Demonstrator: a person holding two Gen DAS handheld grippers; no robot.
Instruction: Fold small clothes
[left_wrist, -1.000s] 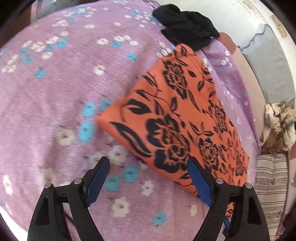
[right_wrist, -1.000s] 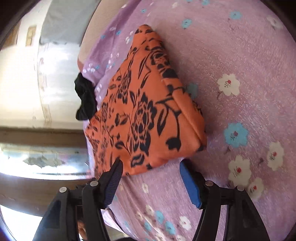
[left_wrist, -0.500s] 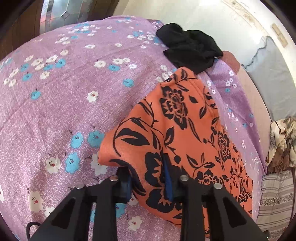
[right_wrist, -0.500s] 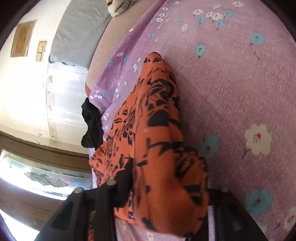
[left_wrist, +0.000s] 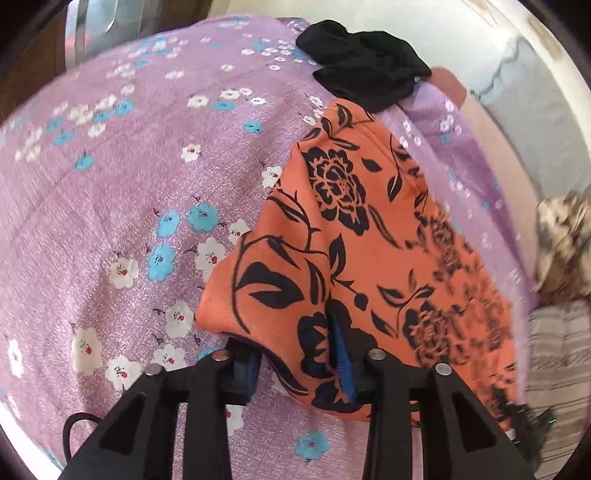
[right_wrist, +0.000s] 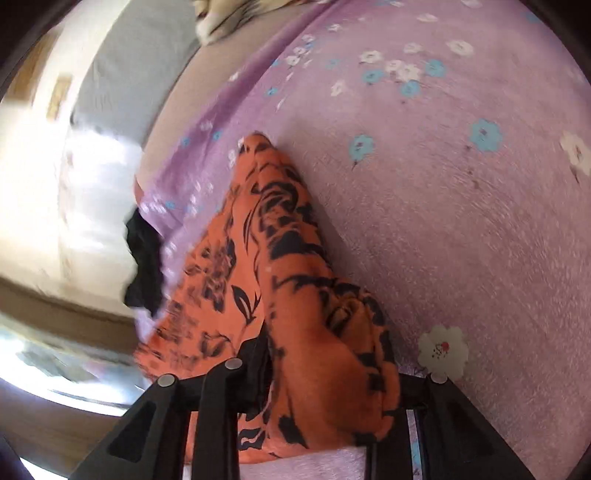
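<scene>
Orange cloth (left_wrist: 369, 236), black flower print: folded, laid on the purple flowered bedspread (left_wrist: 129, 184) near its far edge; the near corner is lifted off the bedspread.

Left gripper (left_wrist: 295, 358): fingers are closed on the near corner of the orange cloth; a fold of fabric is pinched between the blue pads (left_wrist: 341, 356).

Right gripper (right_wrist: 325, 391): fingers are clamped on a bunched edge of the orange cloth (right_wrist: 295, 295); the fabric is draped over the fingers, so the pads are hidden.

Black garment (left_wrist: 364, 79): crumpled, placed at the far edge of the bedspread, touching the far end of the orange cloth.

Striped fabric (left_wrist: 561, 369): seen beside the bed, at the right of the left wrist view.
</scene>
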